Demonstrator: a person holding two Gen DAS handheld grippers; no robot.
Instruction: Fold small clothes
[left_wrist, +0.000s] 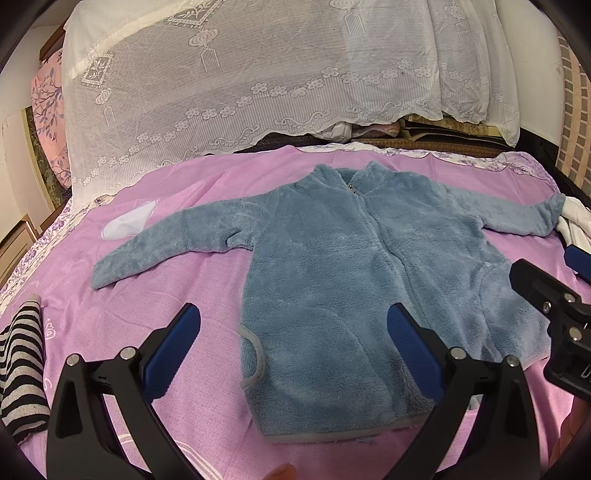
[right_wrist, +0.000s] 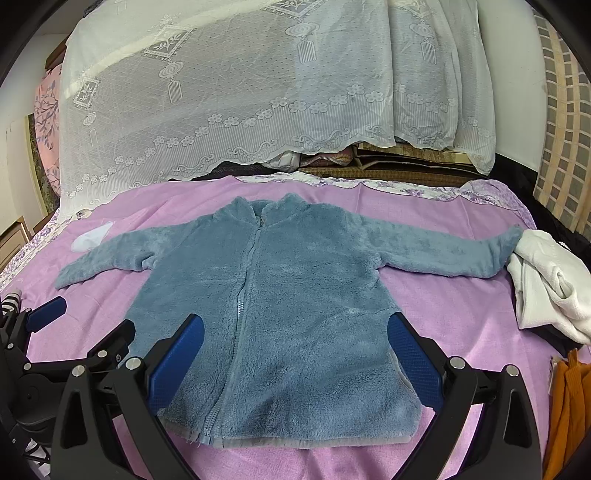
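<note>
Bed (left_wrist: 207, 266): one, under a pink sheet, carrying everything noted below and running ahead of both tongs to a lace-draped pile at its far side.

Blue fleece jacket (right_wrist: 295, 295): one, the task's garment. It lies flat and front-up directly ahead of both tongs, zip closed, both sleeves spread outward, hem nearest the tongs. No fold is visible in it. Judgement: the spreading step looks finished and the folding has not begun.

White garment (right_wrist: 546, 280): one, bunched, ahead and to the right of the right tongs, touching the cuff of the jacket's right-hand sleeve.

Striped garment (left_wrist: 22, 373): one, to the left of the left tongs, near the bed edge, apart from the jacket.

Orange cloth (right_wrist: 569, 406): one, only an edge seen, just right of the right tongs.

Small white item (left_wrist: 127, 221): one, beyond the left-hand sleeve, well ahead of the left tongs; its kind cannot be told.

Left tongs (left_wrist: 293, 356): spread wide, grasping nothing, poised above the jacket's lower left corner.

Right tongs (right_wrist: 295, 363): likewise spread wide and empty, above the lower right half of the hem.

Next move, as judged: each pair should take a sleeve or side edge and bring it inward across the body. The thick pile calls for a deep bite, and the right-hand cuff should be lifted clear of the white garment.
</note>
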